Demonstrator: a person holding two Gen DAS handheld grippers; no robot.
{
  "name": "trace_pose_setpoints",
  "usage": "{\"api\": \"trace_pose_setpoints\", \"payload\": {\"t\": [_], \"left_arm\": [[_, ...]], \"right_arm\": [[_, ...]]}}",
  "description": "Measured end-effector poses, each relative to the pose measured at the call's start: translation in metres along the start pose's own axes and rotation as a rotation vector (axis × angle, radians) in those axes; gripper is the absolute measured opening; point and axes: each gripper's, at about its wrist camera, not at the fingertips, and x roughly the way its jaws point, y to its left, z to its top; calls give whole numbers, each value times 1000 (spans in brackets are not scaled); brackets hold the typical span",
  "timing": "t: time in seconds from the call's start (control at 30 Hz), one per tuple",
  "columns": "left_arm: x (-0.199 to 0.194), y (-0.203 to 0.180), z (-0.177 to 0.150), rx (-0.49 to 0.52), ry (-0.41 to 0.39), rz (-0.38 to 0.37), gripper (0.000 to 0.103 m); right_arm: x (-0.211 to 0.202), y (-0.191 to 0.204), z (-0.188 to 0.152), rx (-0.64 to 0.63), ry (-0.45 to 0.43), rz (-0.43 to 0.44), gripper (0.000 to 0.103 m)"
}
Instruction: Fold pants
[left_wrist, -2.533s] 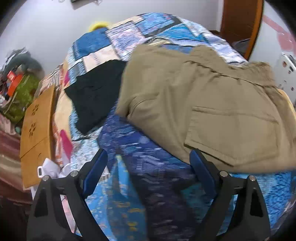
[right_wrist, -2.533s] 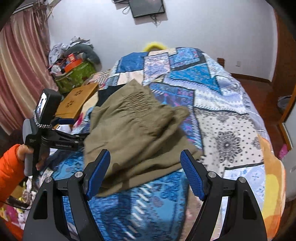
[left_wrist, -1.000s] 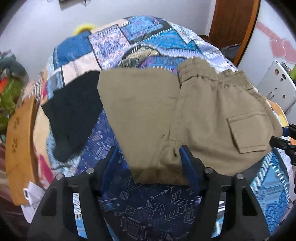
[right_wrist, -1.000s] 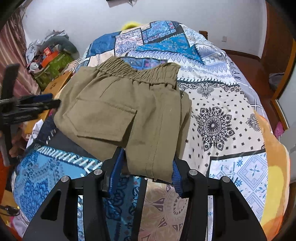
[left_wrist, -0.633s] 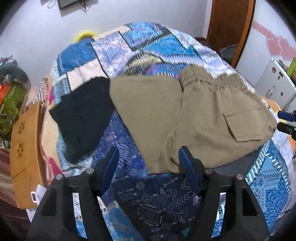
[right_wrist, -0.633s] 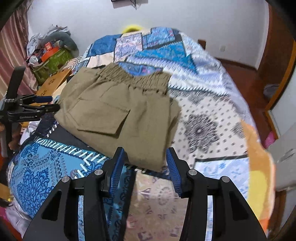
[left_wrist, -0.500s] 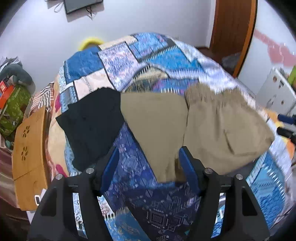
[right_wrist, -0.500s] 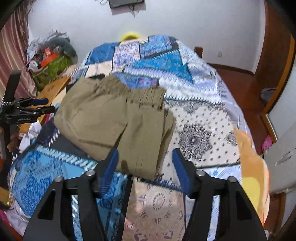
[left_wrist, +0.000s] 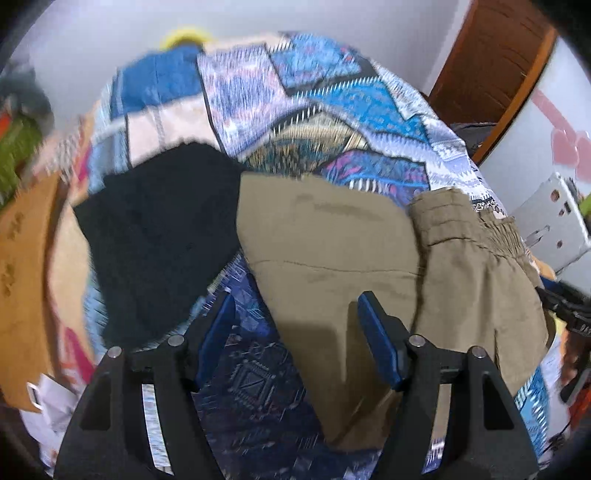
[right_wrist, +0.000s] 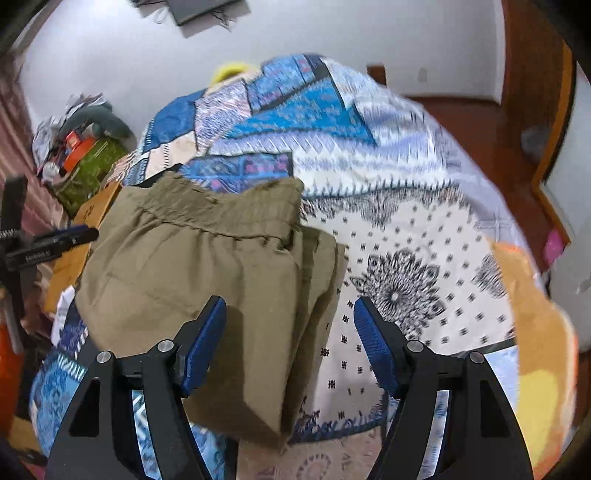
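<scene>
- The khaki pants (left_wrist: 332, 266) are lying folded into a compact bundle on the patchwork bedspread (left_wrist: 314, 96), elastic waistband toward the far side, just beside a folded black garment (left_wrist: 159, 229).
- The left gripper (left_wrist: 295, 332) is hovering over the bundle's near left edge, fingers spread apart and holding nothing.
- The right gripper (right_wrist: 288, 332) is hanging over the near right corner, fingers likewise parted and empty.
- The fold is looking nearly finished; a good finish probably means squaring the stacked right-hand edges, which are sitting slightly stepped, without dragging the top layer.
- Motion blur is hiding fine creases.
</scene>
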Motion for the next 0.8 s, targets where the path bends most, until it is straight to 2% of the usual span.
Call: {"api": "trace_pose_setpoints", "payload": {"t": [0.07, 0.4, 0.5, 0.57, 0.67, 0.7, 0.77, 0.8], "left_arm": [[12, 1, 2, -12, 32, -34, 69], [32, -7, 13, -15, 55, -92, 70], [33, -6, 14, -27, 51, -105, 66], [34, -6, 14, -37, 51, -123, 57], [33, -8, 14, -69, 58, -140, 44], [31, -9, 15, -70, 53, -132, 41], [27, -12, 15, -65, 39, -113, 19], [25, -13, 16, -63, 34, -117, 17]], "right_arm": [[8, -7, 2, 39, 16, 21, 68], [41, -22, 13, 139, 112, 170, 68], [49, -27, 14, 177, 137, 204, 69], [50, -28, 15, 180, 144, 212, 68], [51, -28, 15, 193, 157, 229, 62], [51, -28, 16, 193, 160, 232, 58], [48, -23, 18, 178, 161, 238, 48], [46, -20, 19, 170, 159, 238, 40]]}}
